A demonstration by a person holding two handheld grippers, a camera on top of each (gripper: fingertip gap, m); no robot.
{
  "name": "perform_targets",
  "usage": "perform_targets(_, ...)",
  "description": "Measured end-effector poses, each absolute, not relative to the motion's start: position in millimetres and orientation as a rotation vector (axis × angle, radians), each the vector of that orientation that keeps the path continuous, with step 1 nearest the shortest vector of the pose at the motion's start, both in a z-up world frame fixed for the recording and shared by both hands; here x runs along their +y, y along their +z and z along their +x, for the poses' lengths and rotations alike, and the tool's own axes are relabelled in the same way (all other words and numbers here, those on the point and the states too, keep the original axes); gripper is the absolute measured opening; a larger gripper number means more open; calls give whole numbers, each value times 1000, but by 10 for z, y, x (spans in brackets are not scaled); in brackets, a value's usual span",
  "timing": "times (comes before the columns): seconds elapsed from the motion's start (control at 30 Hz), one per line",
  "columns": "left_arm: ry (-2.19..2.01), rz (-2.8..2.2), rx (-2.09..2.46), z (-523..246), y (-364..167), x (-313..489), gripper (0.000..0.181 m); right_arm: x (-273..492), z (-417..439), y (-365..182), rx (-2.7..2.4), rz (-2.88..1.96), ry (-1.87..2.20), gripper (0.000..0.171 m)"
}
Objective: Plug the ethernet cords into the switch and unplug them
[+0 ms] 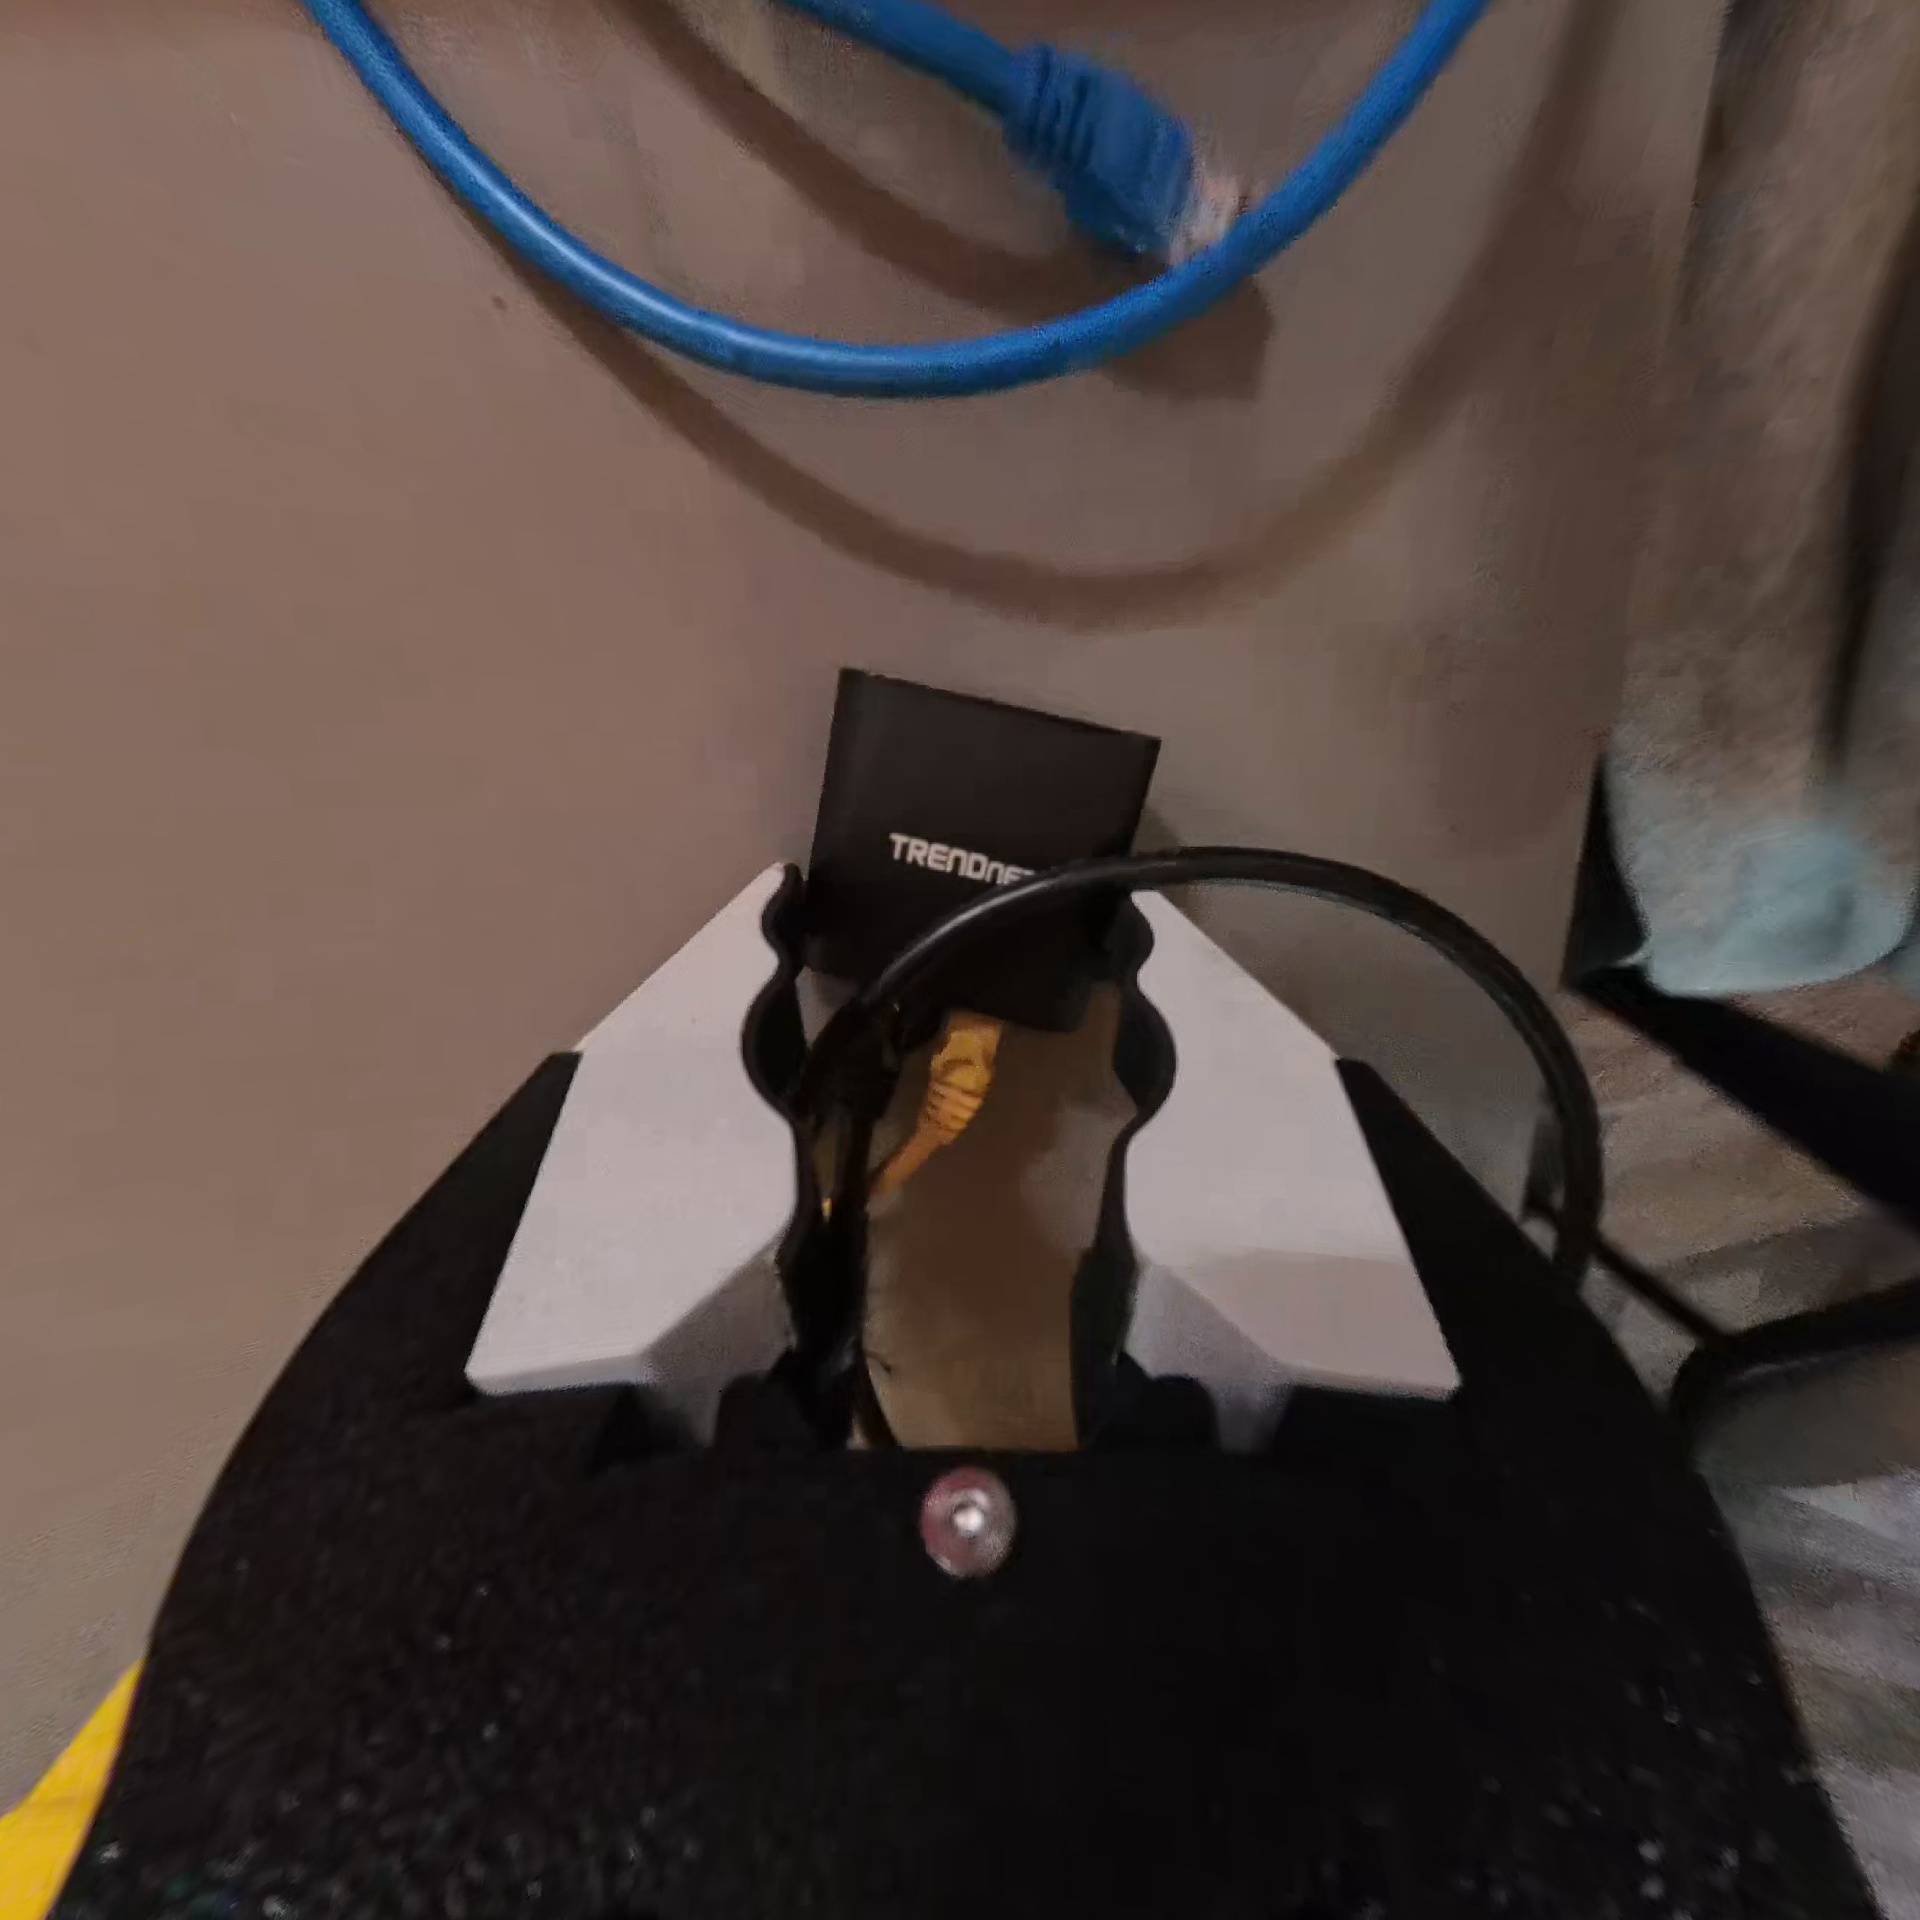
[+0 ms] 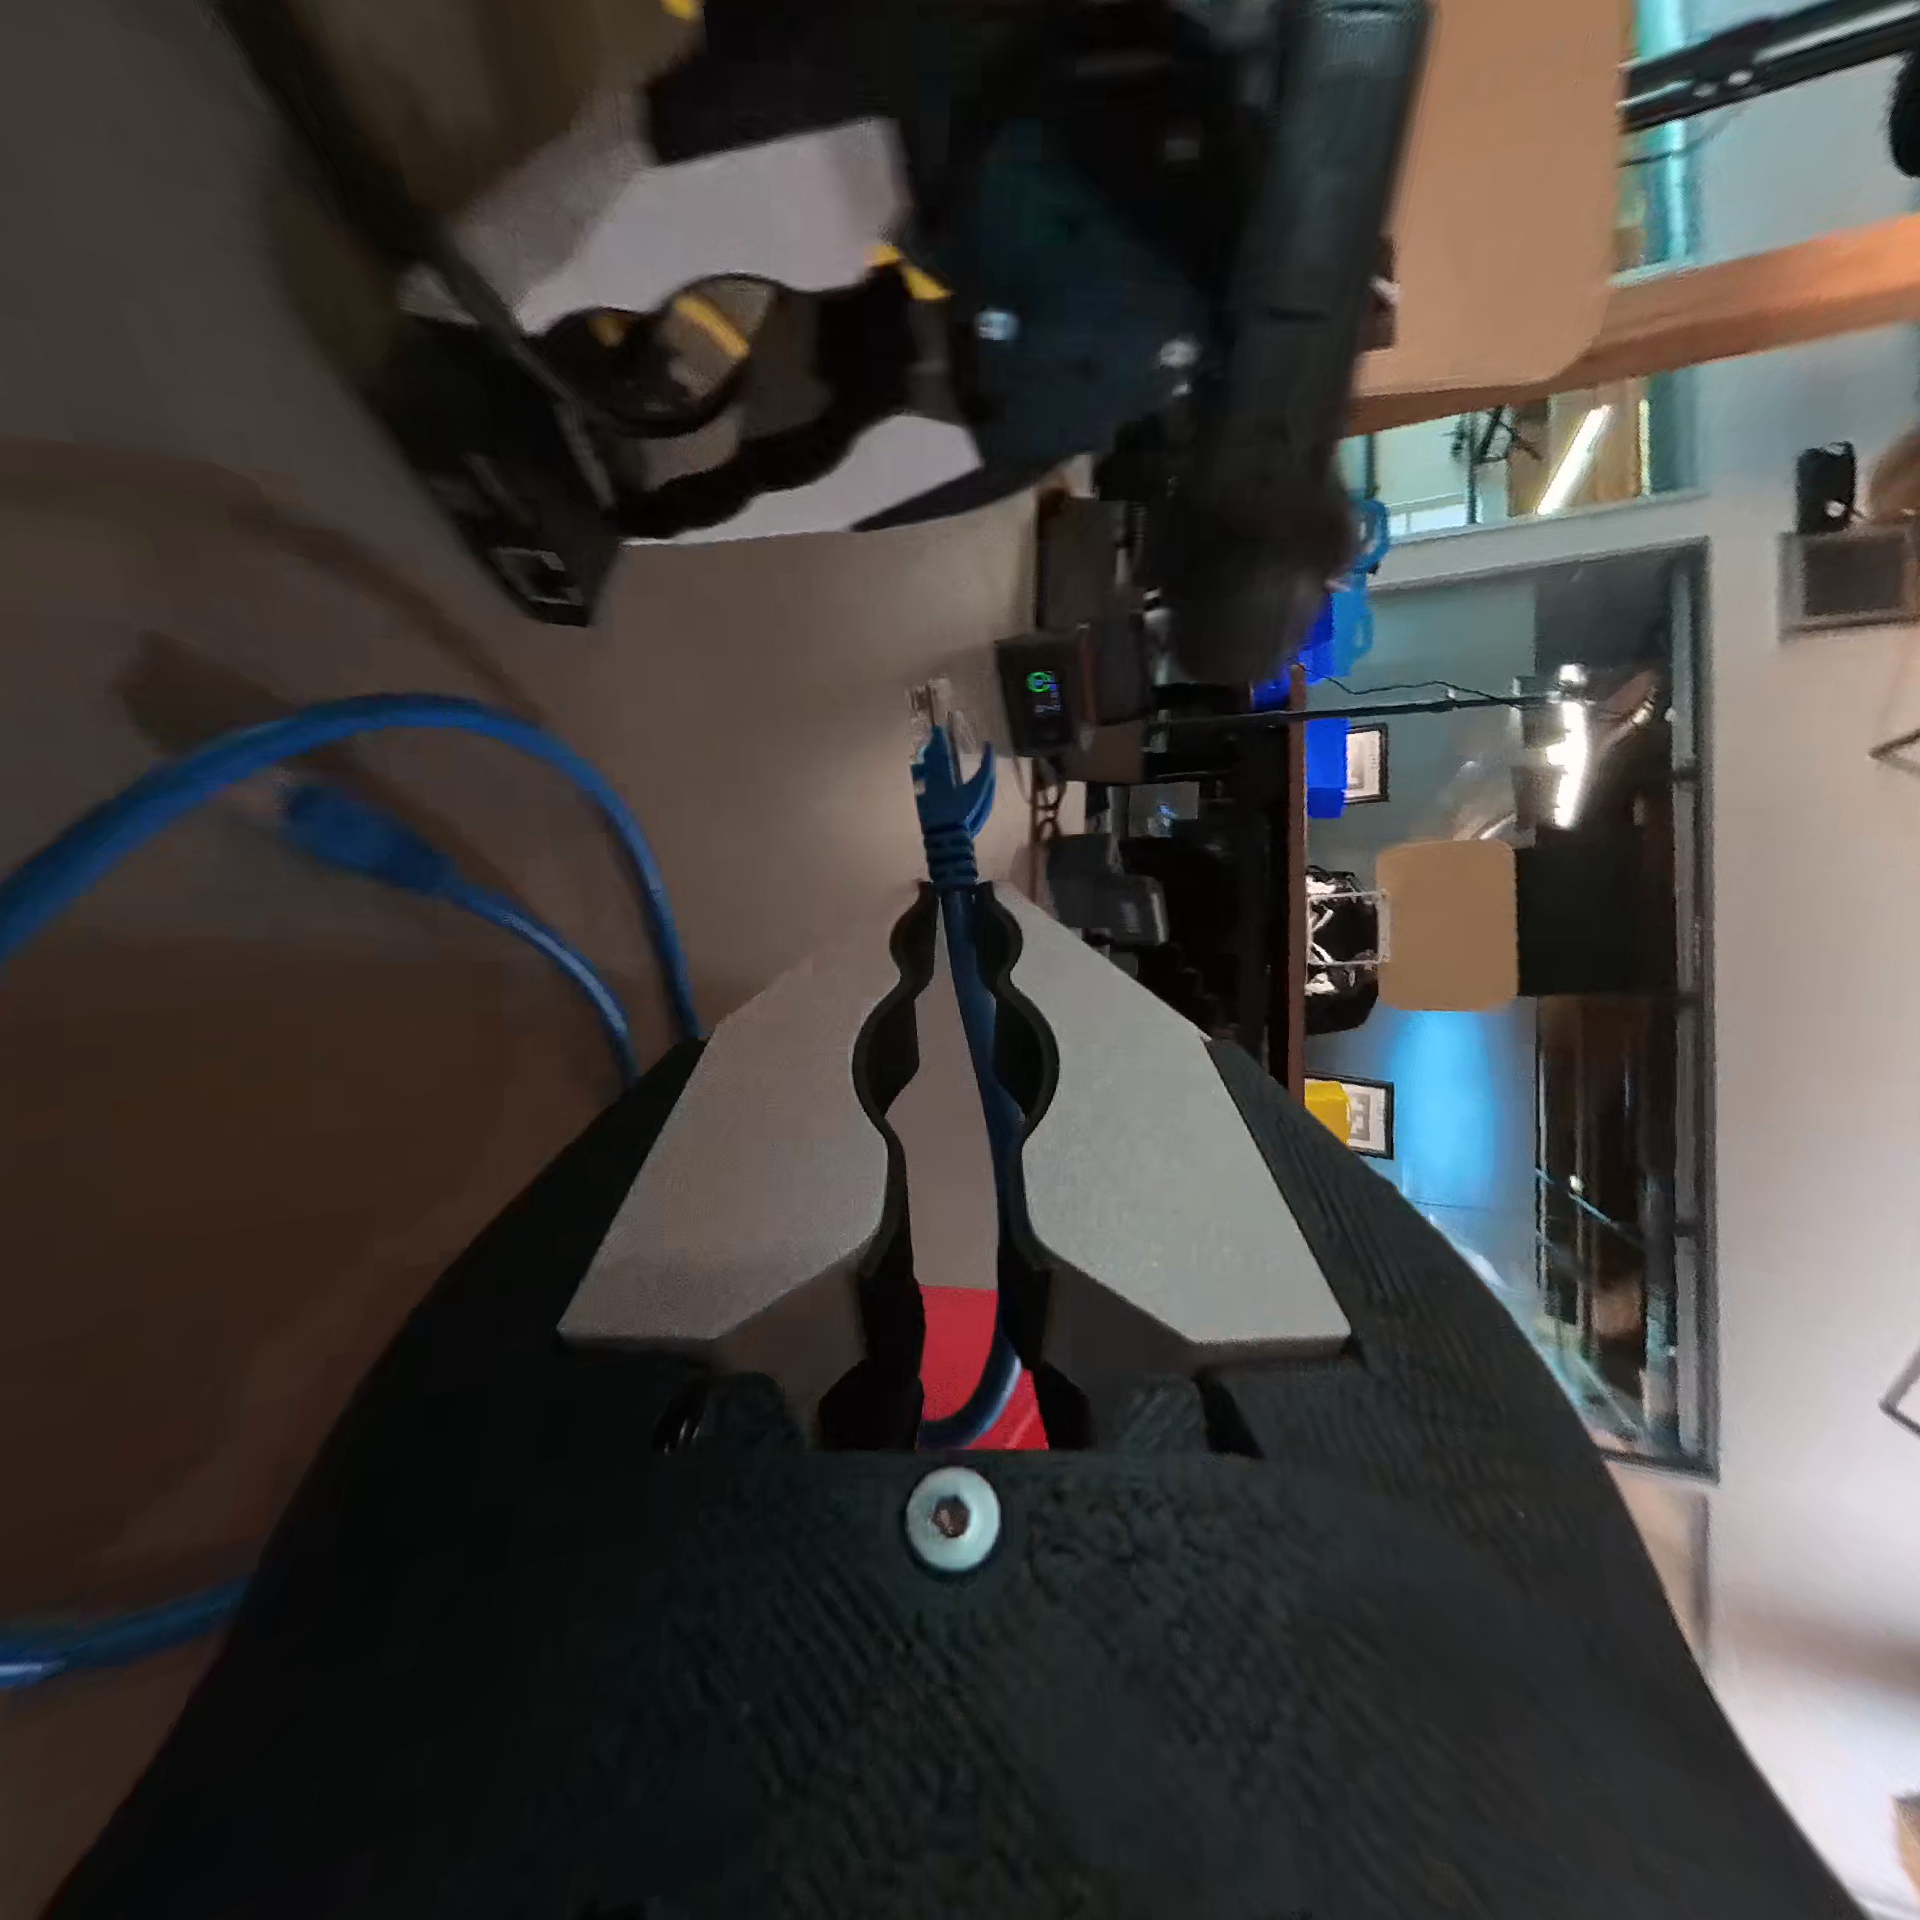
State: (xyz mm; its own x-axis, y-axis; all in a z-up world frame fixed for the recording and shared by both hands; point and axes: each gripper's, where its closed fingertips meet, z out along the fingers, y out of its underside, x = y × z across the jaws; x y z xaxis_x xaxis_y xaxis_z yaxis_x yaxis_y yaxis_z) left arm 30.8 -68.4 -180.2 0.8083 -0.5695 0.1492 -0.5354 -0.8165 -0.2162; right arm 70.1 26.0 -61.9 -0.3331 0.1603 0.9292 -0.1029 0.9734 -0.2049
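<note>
In the left wrist view my left gripper [image 1: 961, 914] is shut on the black switch [image 1: 966, 810] and holds it by its sides on the beige table [image 1: 312, 623]. A yellow ethernet plug [image 1: 956, 1091] sits in the switch's near face between the fingers, beside a black cable [image 1: 1403, 925]. A blue ethernet cord [image 1: 831, 364] loops beyond, and its plug [image 1: 1101, 156] lies loose. My right gripper [image 2: 951, 894] is shut on a blue ethernet cord [image 2: 977, 1039]. Its plug [image 2: 940, 748] sticks out past the fingertips, in the air and apart from the switch [image 2: 520, 520], which shows an empty port.
A pale blue cloth [image 1: 1766, 779] hangs at the right edge of the table, with black chair legs [image 1: 1766, 1060] below it. The rest of the blue cord [image 2: 364, 831] lies looped on the table. Shelves with blue bins [image 2: 1340, 644] stand far behind. My hands' fingertips stand some 15 cm from each other.
</note>
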Motion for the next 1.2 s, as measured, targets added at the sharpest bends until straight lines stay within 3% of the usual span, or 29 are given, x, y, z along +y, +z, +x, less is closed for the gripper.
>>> perform_targets(0.03,-357,-2818,817,320,-1795,-663,57,221,701,-720,-1907,-26,236,5)
perform_targets(0.3,-597,-2705,431,357,-1727,-562,57,100,685,-1344,-2040,8,80,5)
perform_targets(0.67,-672,-2485,19,450,-1654,-551,57,114,637,-1410,-2046,-34,85,4)
perform_targets(0.93,-495,-2408,-73,710,-1550,-863,56,-116,815,-1237,-2001,45,291,5)
perform_targets(1.2,-567,-2214,19,865,-1487,-947,56,-353,868,-1421,-2005,178,254,5)
